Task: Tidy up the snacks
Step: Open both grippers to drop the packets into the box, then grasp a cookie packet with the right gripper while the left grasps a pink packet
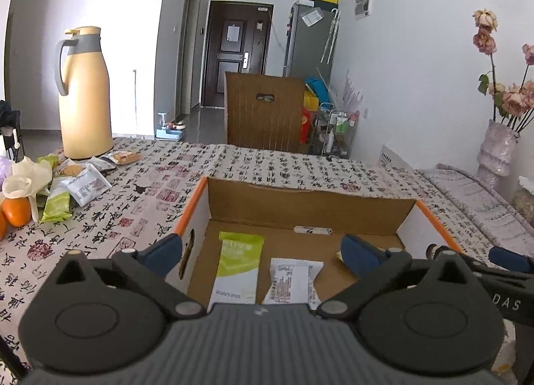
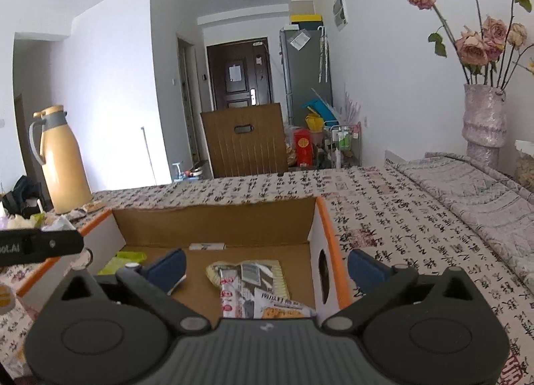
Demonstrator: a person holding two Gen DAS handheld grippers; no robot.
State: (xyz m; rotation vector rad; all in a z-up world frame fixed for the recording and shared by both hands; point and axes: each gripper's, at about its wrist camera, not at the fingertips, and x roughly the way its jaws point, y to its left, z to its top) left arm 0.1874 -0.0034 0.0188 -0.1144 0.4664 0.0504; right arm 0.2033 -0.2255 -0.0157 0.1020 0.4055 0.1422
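An open cardboard box (image 1: 300, 201) with an orange rim stands on the table; it also shows in the right wrist view (image 2: 213, 224). In the left wrist view a green-and-white snack packet (image 1: 238, 266) and a white packet (image 1: 292, 279) lie on its floor. My left gripper (image 1: 262, 251) is open and empty above them. In the right wrist view several packets (image 2: 250, 281) lie at the box's right side. My right gripper (image 2: 267, 266) is open and empty over the box's right wall. More loose snack packets (image 1: 78, 178) lie on the table at the left.
A yellow thermos jug (image 1: 85, 94) stands at the table's far left, with oranges (image 1: 15, 211) near the packets. A vase of dried roses (image 2: 484, 118) stands at the right. A wooden chair back (image 1: 265, 111) is behind the table. The table has a patterned cloth (image 1: 140, 218).
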